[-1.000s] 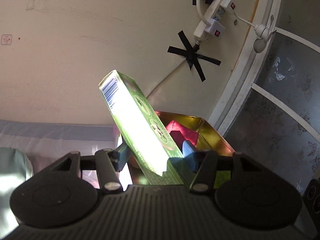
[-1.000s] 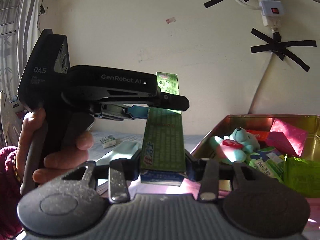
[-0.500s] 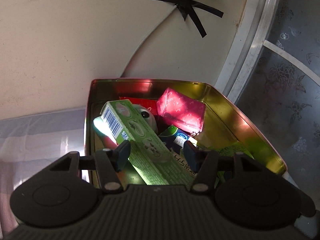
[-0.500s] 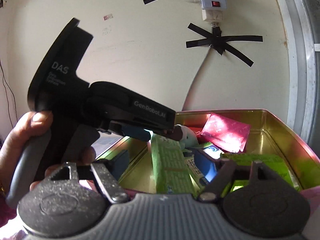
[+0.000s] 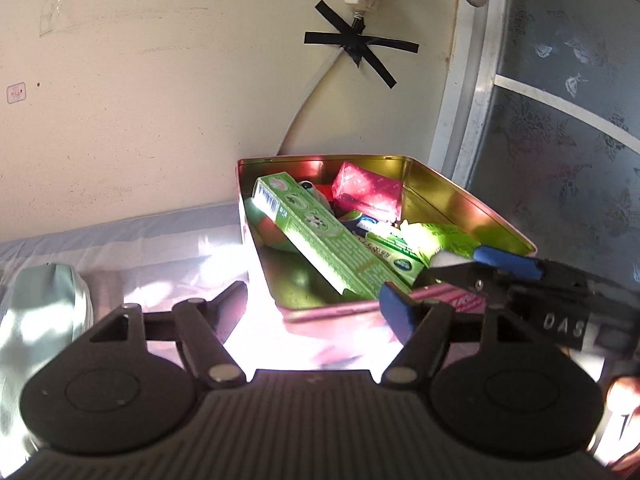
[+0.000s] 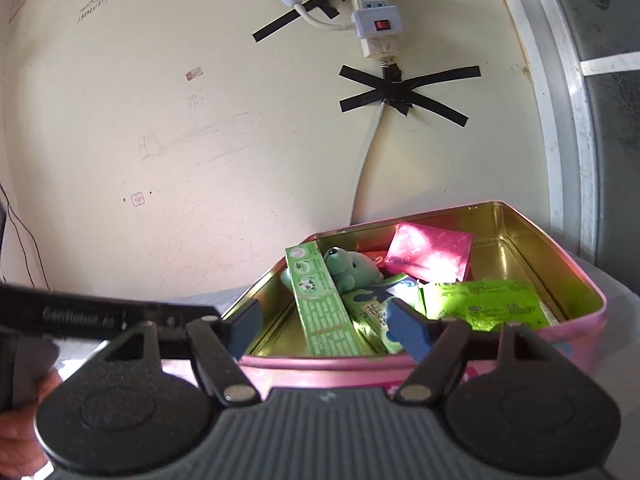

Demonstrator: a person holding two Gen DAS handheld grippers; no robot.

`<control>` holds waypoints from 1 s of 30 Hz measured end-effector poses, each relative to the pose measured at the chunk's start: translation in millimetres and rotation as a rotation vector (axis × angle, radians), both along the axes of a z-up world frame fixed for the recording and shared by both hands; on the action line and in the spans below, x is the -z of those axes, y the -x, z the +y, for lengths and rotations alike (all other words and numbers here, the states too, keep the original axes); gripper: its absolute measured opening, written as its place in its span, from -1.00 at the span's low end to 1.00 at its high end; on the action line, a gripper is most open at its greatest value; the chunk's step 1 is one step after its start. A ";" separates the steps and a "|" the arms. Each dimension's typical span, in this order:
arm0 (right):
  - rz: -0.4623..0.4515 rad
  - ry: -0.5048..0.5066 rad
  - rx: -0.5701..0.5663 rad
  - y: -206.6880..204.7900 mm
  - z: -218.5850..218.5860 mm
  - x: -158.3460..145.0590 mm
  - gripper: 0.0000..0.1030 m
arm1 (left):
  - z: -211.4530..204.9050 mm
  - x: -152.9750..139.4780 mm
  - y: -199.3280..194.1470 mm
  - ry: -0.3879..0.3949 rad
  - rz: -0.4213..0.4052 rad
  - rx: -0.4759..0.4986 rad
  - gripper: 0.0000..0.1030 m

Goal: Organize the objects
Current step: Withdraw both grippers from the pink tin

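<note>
The long green box point(image 5: 320, 236) hides most of the plush toy point(image 6: 352, 270) in the tin point(image 6: 560, 256), and glare at lower centre washes out the sheet point(image 5: 160, 248).

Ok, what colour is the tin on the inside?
Gold inside the tin, with a pink outer wall; the right wrist view shows it best.

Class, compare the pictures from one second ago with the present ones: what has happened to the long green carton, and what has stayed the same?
The long green cardboard carton, earlier held upright by both tools, was lowered into the pink metal tin and released; it now lies slanted inside. The left tool is opening with nothing between its pads, and the right tool is open and empty too. The magenta packet and teal plush bear stayed put.
</note>
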State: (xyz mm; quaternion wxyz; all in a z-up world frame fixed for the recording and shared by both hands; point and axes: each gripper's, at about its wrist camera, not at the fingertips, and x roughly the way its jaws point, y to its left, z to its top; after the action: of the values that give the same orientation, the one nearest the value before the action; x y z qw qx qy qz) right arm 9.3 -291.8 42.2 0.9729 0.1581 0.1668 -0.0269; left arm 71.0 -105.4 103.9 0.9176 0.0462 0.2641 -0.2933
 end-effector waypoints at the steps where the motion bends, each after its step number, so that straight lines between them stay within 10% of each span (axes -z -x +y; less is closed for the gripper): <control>1: 0.009 -0.017 0.007 5.5 -1.5 -1.3 0.38 | 2.6 4.1 9.6 -0.014 -0.014 0.012 0.45; 30: 0.185 -0.035 -0.121 10.0 82.1 20.9 0.35 | 88.5 44.9 65.6 0.005 -0.004 -0.029 0.58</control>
State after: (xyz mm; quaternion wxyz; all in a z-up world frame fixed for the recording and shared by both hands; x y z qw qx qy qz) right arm -0.7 -209.7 21.3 0.9502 0.1615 0.2656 0.0205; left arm 5.3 -16.9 58.9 0.9224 0.0407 0.2625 -0.2803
